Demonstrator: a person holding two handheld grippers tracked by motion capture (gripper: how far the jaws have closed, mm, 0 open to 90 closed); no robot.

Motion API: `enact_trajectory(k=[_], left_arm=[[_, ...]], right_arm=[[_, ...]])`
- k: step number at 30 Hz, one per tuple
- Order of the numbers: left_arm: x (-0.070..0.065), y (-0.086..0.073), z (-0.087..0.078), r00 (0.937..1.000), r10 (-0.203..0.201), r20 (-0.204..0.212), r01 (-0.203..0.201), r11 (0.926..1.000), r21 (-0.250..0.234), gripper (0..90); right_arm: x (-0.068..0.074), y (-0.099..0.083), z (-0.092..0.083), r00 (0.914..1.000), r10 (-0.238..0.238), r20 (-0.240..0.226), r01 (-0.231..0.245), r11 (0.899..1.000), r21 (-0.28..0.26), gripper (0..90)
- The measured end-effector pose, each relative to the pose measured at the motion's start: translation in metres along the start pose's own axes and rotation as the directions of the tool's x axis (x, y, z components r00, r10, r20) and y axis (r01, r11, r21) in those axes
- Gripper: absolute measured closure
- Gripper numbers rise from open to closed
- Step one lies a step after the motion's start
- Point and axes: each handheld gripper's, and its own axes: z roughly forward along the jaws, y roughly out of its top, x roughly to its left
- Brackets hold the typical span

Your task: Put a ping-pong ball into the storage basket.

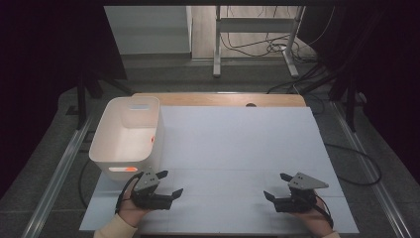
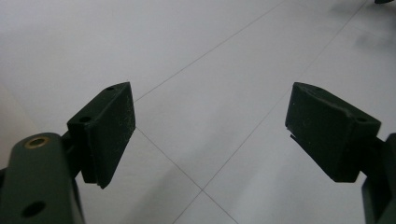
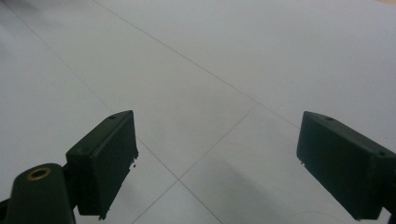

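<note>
1. Left hand-held gripper (image 1: pixel 167 182) sat near the front-left corner of the surface (image 1: pixel 237 148), jaws spread wide, nothing between them; the left gripper view confirmed bare sheet between the pads (image 2: pixel 109 133).
2. Right hand-held gripper (image 1: pixel 277 186) sat near the front-right corner, jaws also spread and empty, same in the right gripper view (image 3: pixel 105 161).
3. White bin (image 1: pixel 126 134) stood at the left edge of the surface, just beyond the left hand-held gripper; an orange item (image 1: pixel 130 169) showed through its front handle slot, so it lay inside.
4. Judged: sorting into the bin looked finished, no loose item lay on the sheet, both hands resting apart.
</note>
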Motion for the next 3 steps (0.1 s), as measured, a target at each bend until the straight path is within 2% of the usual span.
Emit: enact_trajectory(k=[3], left_arm=[[-0.0009,0.0008,0.0007,1.0000,0.003,0.001,-0.003,1.0000,-0.002,17.1]], right_arm=[[0.0005,-0.0002,-0.0006,1.0000,-0.002,-0.001,0.002,1.000,-0.002,12.5]])
